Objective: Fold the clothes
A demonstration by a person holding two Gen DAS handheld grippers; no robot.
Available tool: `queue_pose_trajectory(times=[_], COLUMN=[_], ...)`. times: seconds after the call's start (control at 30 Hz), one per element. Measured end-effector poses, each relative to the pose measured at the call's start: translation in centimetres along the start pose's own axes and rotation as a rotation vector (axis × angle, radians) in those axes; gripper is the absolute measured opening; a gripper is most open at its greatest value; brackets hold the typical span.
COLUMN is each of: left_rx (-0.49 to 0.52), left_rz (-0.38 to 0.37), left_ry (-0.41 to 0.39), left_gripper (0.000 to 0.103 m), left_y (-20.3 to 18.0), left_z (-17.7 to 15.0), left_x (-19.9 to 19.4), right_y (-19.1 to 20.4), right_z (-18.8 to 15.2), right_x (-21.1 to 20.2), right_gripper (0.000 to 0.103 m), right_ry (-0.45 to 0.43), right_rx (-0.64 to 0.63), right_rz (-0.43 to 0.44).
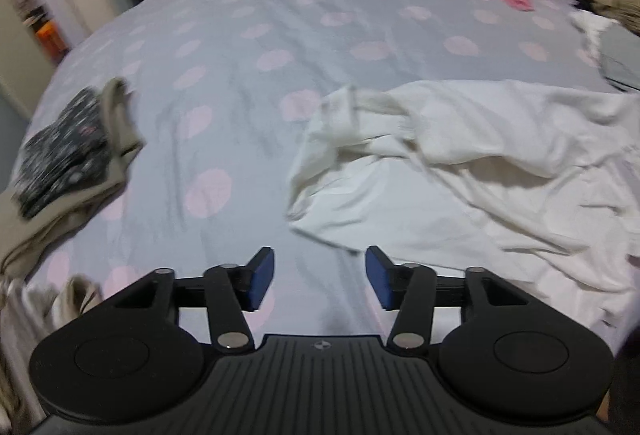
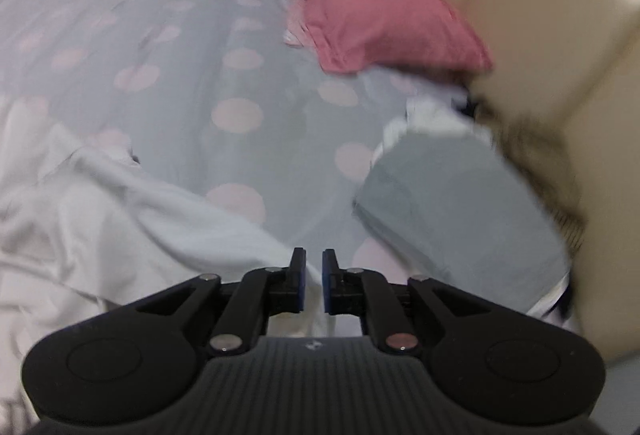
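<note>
1. Left gripper: jaws spread wide, nothing between them, above the dotted bedsheet.
2. Right gripper: jaws nearly pressed together with a thin gap; whether they pinch cloth, I cannot tell.
3. White garment: crumpled, right half of left view.
4. Folded grey cloth: right of right view, below the pink pillow.
5. Dark patterned clothes: left edge.

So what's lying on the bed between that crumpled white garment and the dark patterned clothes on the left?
Nothing: only bare grey bedcover with pink dots separates the crumpled white garment from the dark patterned clothes, in the left wrist view.
</note>
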State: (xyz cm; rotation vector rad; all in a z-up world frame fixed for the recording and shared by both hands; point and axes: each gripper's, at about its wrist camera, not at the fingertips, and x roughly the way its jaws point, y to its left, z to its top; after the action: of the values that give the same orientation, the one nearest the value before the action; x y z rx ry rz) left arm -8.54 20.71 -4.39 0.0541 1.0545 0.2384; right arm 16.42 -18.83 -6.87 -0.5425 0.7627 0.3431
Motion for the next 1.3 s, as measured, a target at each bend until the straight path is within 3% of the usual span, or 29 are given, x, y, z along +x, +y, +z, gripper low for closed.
queue_pose_trajectory(times=[0.07,0.13,0.3,0.43,0.53,0.7,0.8,0.83,1.0,1.07,1.2,1.3], left_rx=[0.02,0.03,-0.06,-0.121,-0.101,-0.073,-0.118,-0.152,-0.31,-0.351,-0.414,-0.471], left_rz=[-0.015,-0.06,-0.166,-0.239,-0.311,-0.338,-0.373,-0.384,-0.428,-0.44,-0.385,-0.309], left_ry=[-0.005,0.009,0.05,-0.059,-0.074,0.039,0.047,0.043,0.059,0.04,-0.082,-0.115], left_gripper=[0.06,0.065,0.065,0.065,0.065,0.065,0.065,0.064,0.033,0.0,0.0,0.0], left_y=[-0.5,-0.7,-1.9,-4.6,-7.4,-11.2,-11.1,-10.7,-8.6,-7.6,-4.4,-1.1], left_z=[0.0,-0.5,-3.3,-5.1,-5.3,-5.6,-6.1,-6.2,-5.9,-6.0,-6.5,-7.2], left_x=[-0.1,0.5,3.4,4.7,5.5,7.4,8.1,8.3,9.3,9.1,5.8,3.9], right_y=[0.7,2.3,7.2,10.1,12.3,15.0,15.9,16.1,16.8,17.1,17.3,16.9], right_z=[0.9,1.9,3.5,4.2,4.7,5.0,5.0,5.0,5.0,5.0,4.9,4.7], right_x=[-1.3,-2.4,-4.3,-4.6,-4.9,-5.3,-5.3,-5.3,-5.0,-5.2,-5.5,-5.4], right_gripper=[0.024,0.026,0.026,0.026,0.026,0.026,0.026,0.026,0.027,0.027,0.029,0.03], right_ry=[-0.05,-0.093,-0.139,-0.134,-0.13,-0.123,-0.118,-0.114,-0.094,-0.096,-0.103,-0.097], right_rx=[0.012,-0.011,-0.125,-0.169,-0.202,-0.254,-0.276,-0.281,-0.298,-0.303,-0.312,-0.315], right_rz=[0.038,0.085,0.174,0.235,0.281,0.335,0.352,0.356,0.371,0.375,0.383,0.385])
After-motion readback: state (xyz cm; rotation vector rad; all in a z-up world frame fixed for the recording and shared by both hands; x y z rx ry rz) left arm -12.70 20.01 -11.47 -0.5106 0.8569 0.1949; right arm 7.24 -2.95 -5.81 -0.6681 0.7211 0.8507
